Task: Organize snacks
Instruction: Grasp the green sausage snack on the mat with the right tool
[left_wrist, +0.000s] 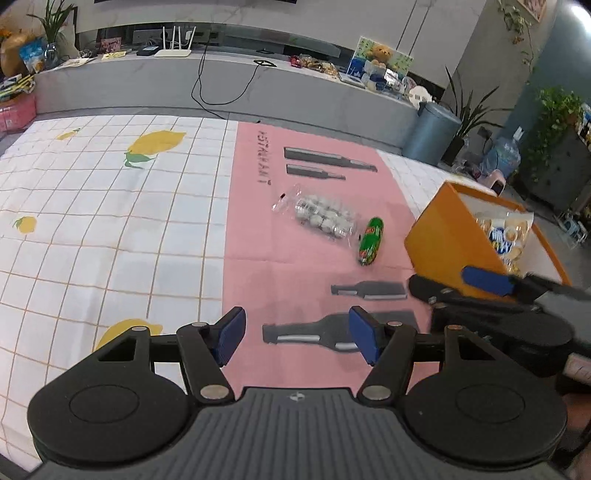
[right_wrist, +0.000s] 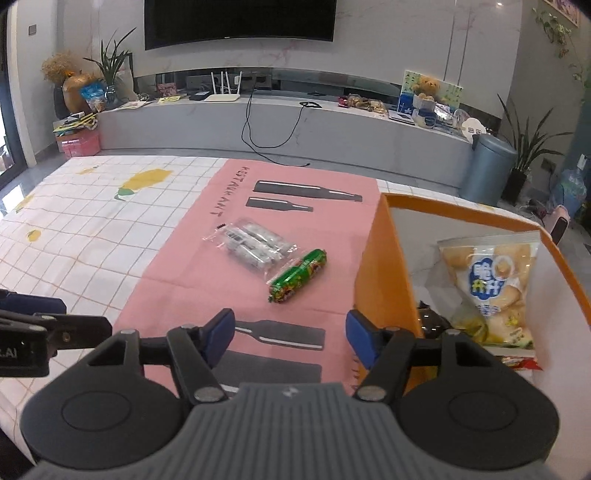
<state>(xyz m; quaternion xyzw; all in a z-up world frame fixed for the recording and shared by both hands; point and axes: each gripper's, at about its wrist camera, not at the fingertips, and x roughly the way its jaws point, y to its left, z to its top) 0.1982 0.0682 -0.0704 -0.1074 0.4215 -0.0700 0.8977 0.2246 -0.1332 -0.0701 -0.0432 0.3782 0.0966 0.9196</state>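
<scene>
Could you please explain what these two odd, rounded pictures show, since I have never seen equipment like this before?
No robot here: a person holds a pair of hand-held tongs in each hand, and each carries a wide-angle camera looking forward along its two blue-padded fingers. One picture comes from the left tongs, the other from the right tongs. Both stand open and hold nothing. Each view also catches the other tool at its edge.

On the pink paper mat printed with dark bottles lie a clear plastic bag of silver-wrapped sweets and, beside it, a green foil-wrapped roll-shaped snack. To their right stands an orange open-topped box, already containing a yellow-and-blue bag of puffed snacks and a few other packets.
</scene>
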